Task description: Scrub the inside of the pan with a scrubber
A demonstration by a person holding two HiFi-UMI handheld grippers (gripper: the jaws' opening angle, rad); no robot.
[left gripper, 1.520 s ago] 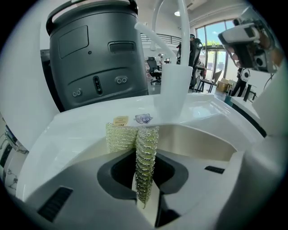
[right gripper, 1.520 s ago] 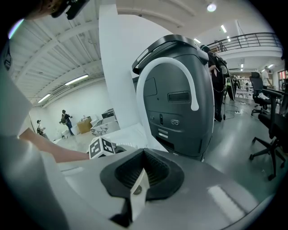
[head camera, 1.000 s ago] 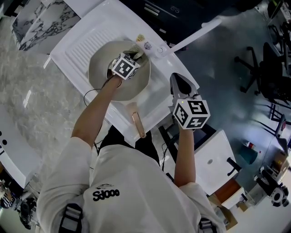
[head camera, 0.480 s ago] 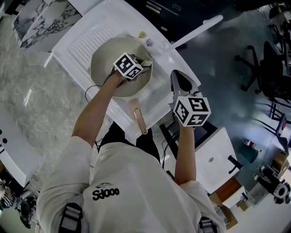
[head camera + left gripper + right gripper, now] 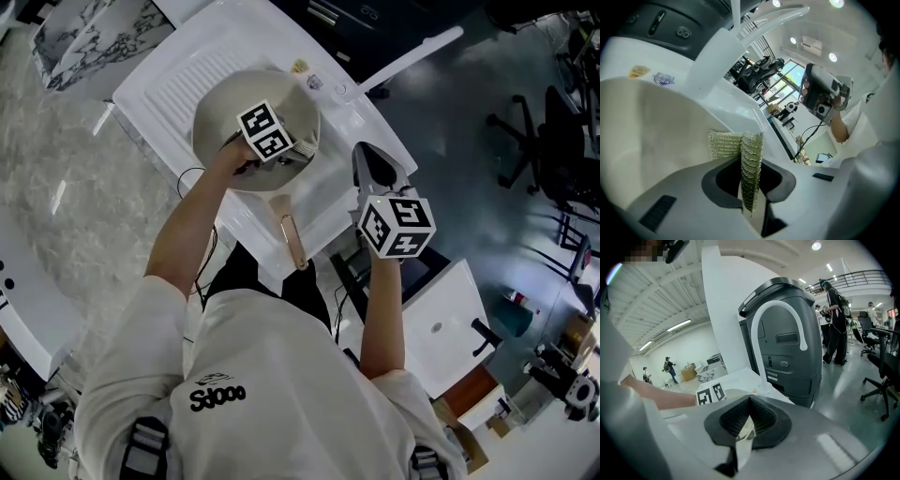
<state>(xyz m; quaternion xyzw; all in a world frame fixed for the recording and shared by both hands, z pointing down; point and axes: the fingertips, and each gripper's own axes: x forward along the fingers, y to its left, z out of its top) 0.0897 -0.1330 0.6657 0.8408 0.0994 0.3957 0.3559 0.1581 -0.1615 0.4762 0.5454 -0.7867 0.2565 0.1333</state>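
Observation:
A round beige pan [image 5: 220,112] sits in the white sink, its wooden handle [image 5: 292,240] pointing toward me. My left gripper [image 5: 296,150] is inside the pan near its right wall. It is shut on a green-gold mesh scrubber [image 5: 750,164] that presses against the pan's inner surface [image 5: 656,126]. My right gripper [image 5: 362,157] hovers just right of the sink, clear of the pan. Its jaws meet at the tips [image 5: 750,401] with nothing between them.
The white sink unit [image 5: 178,75] has a ribbed drainboard on its left, and a long white tap lever [image 5: 412,54] reaches out to the right. A grey machine [image 5: 787,343] stands beyond the sink. Office chairs [image 5: 553,131] and a white cabinet [image 5: 450,328] stand on the floor at right.
The left gripper has swept the scrubber along the pan's right inner side, from the far rim toward me. The right gripper has stayed put.

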